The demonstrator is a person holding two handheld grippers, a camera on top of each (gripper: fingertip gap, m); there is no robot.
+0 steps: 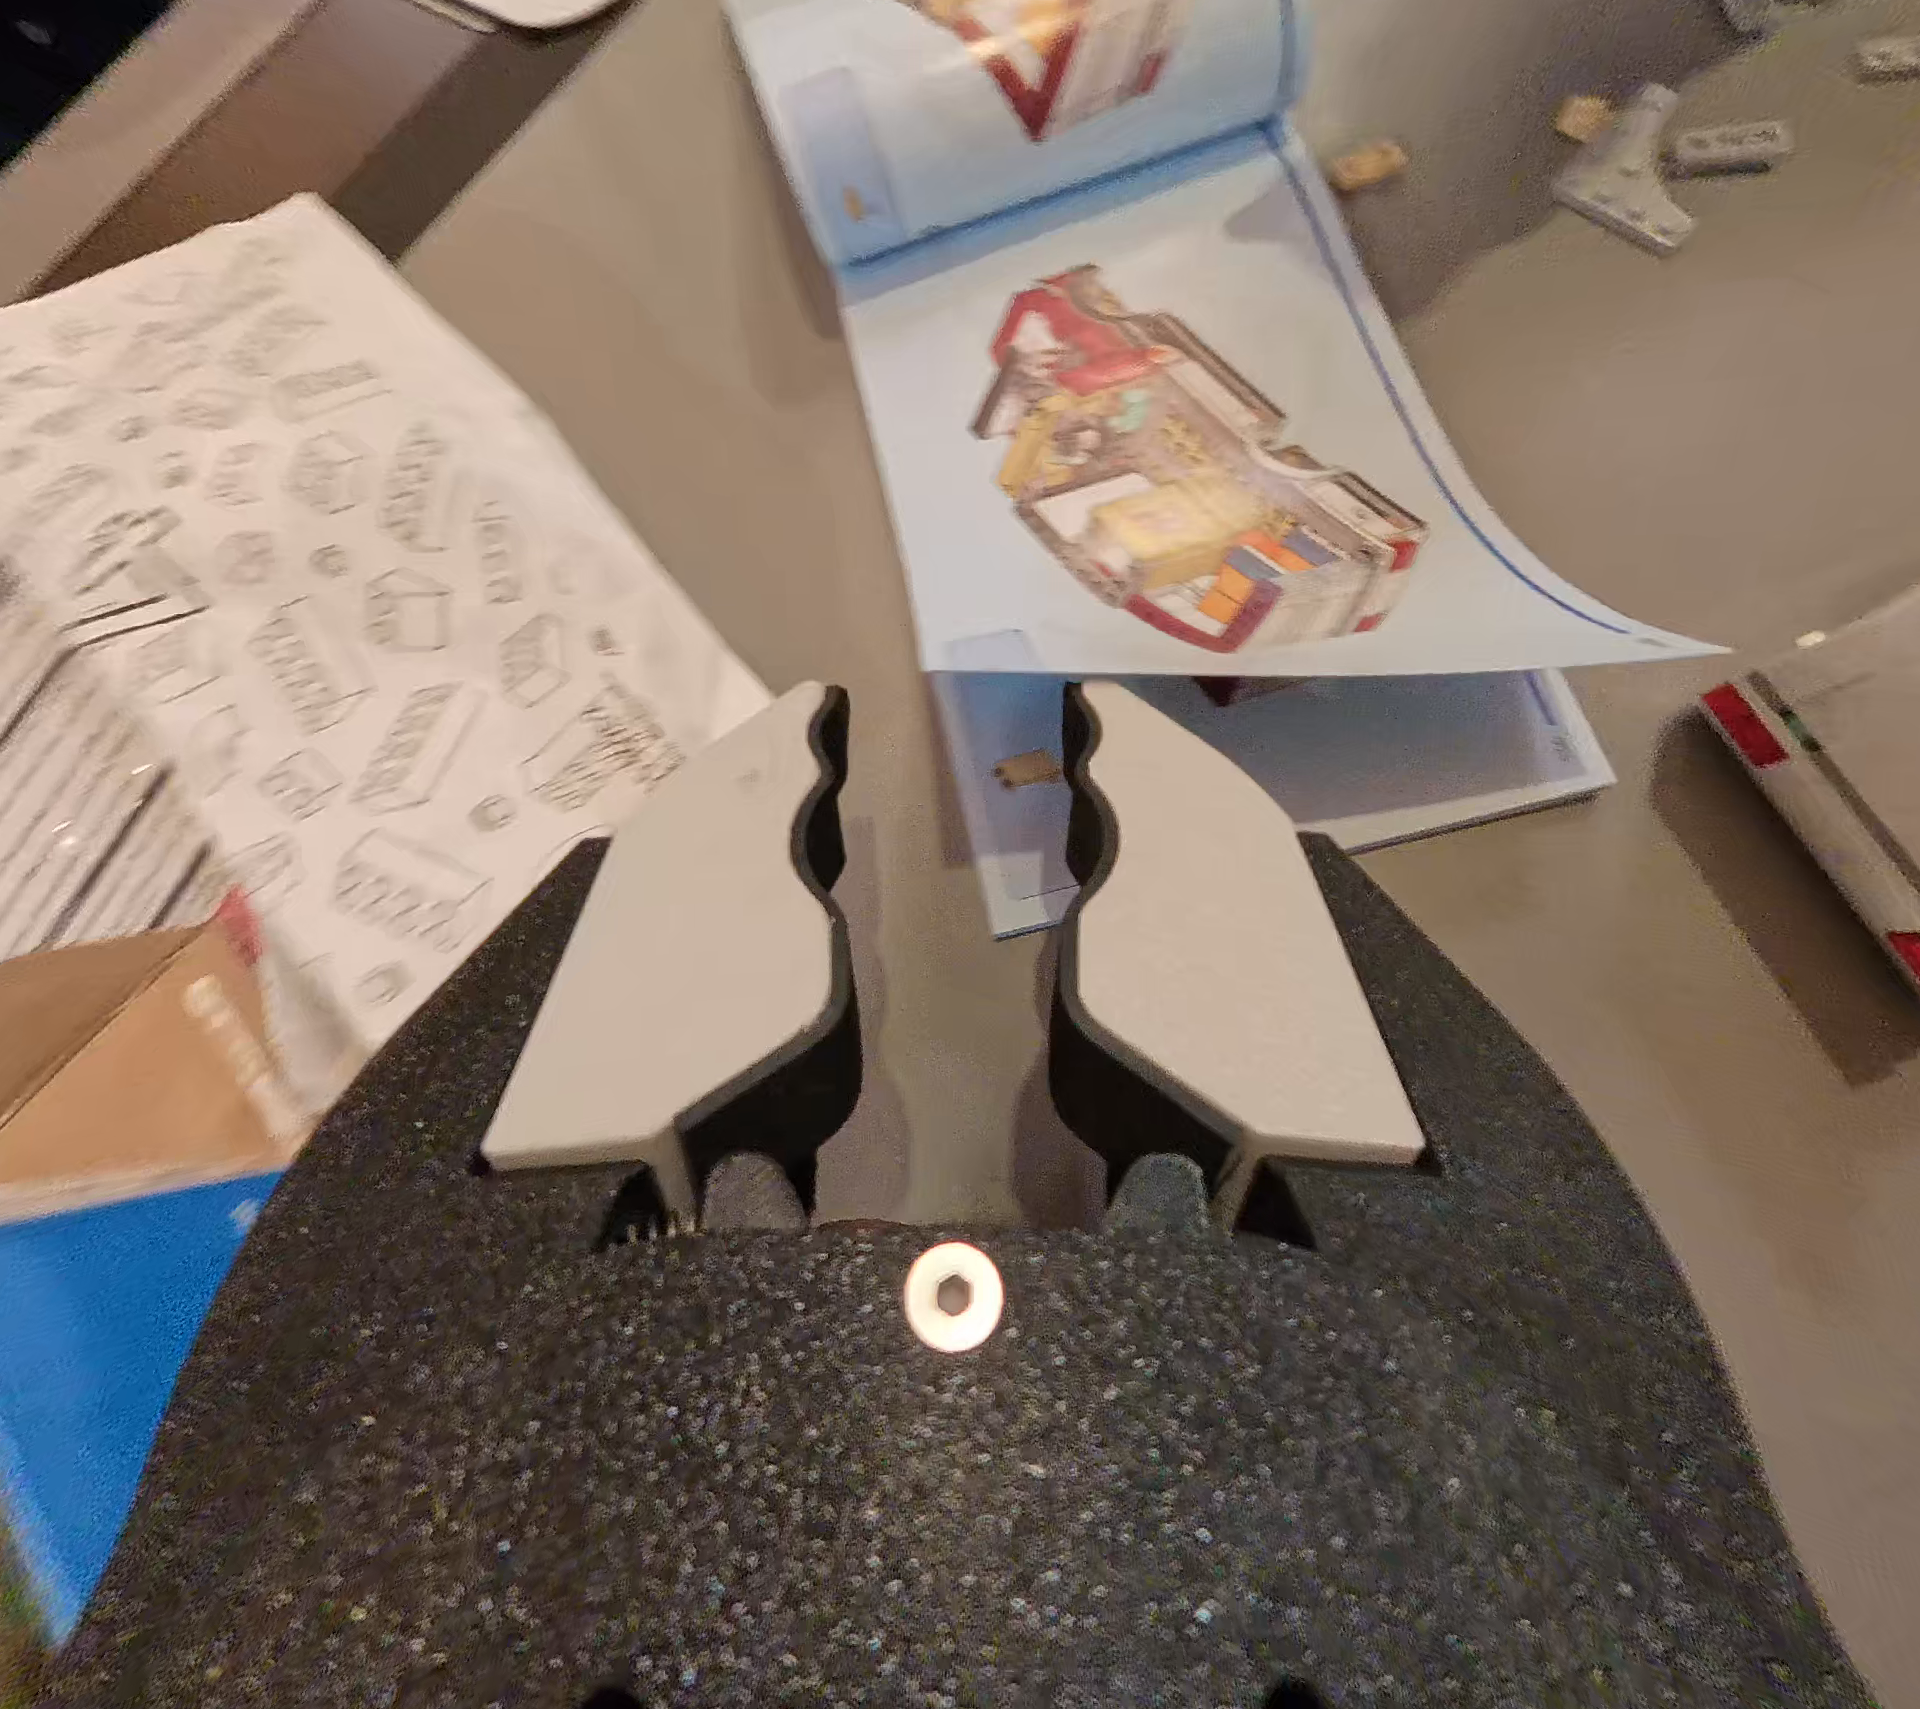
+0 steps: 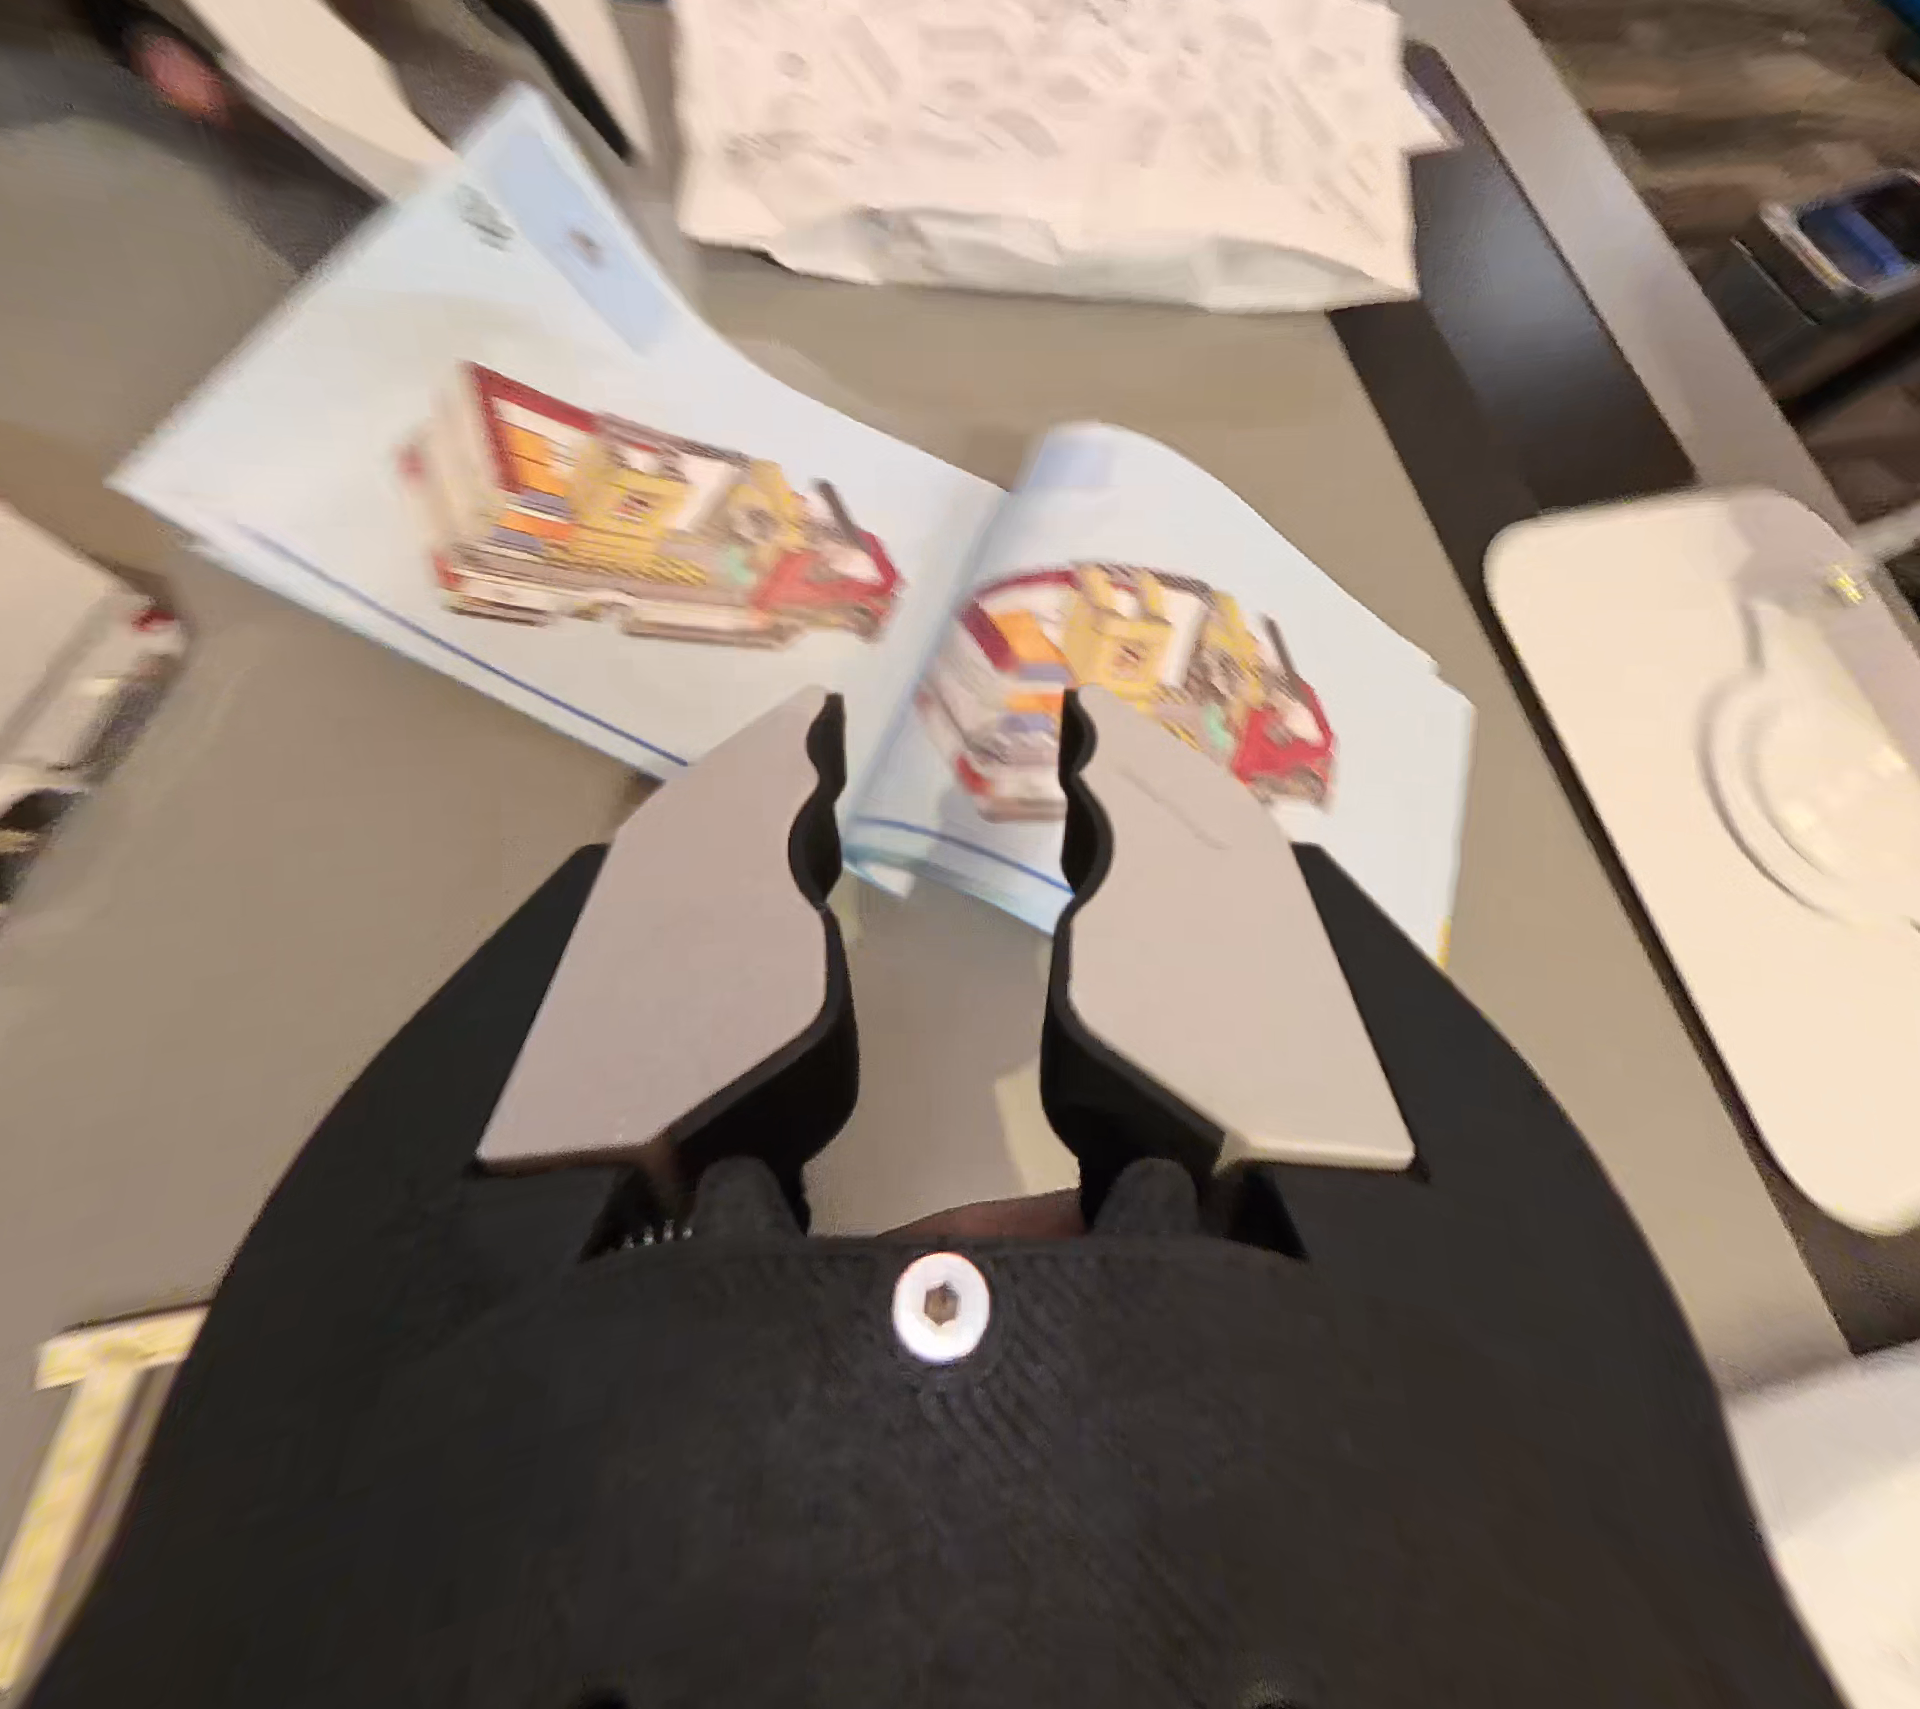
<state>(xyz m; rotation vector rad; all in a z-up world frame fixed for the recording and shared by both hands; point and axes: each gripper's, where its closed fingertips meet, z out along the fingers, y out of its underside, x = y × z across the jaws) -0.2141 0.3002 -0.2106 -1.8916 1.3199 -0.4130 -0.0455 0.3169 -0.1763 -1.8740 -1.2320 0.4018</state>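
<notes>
Hovering: left hand-held gripper [image 1: 951, 724] hangs jaws apart over the booklet's near edge, gripping nothing.
Right hand-held gripper [image 2: 948, 729]: also parted and empty, above the booklet's spine side.
Booklet [image 1: 1122, 433]: open on the worktop [image 1: 644, 288], one page curling up unpinned.
Printed paper bag [image 1: 260, 537]: beside the booklet.

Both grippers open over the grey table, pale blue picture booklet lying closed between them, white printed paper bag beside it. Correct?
Not quite: the pale blue picture booklet lies open, one page curling up, as the right wrist view shows. The rest holds: left gripper and right gripper open over the grey table, white printed paper bag beside the booklet.
</notes>
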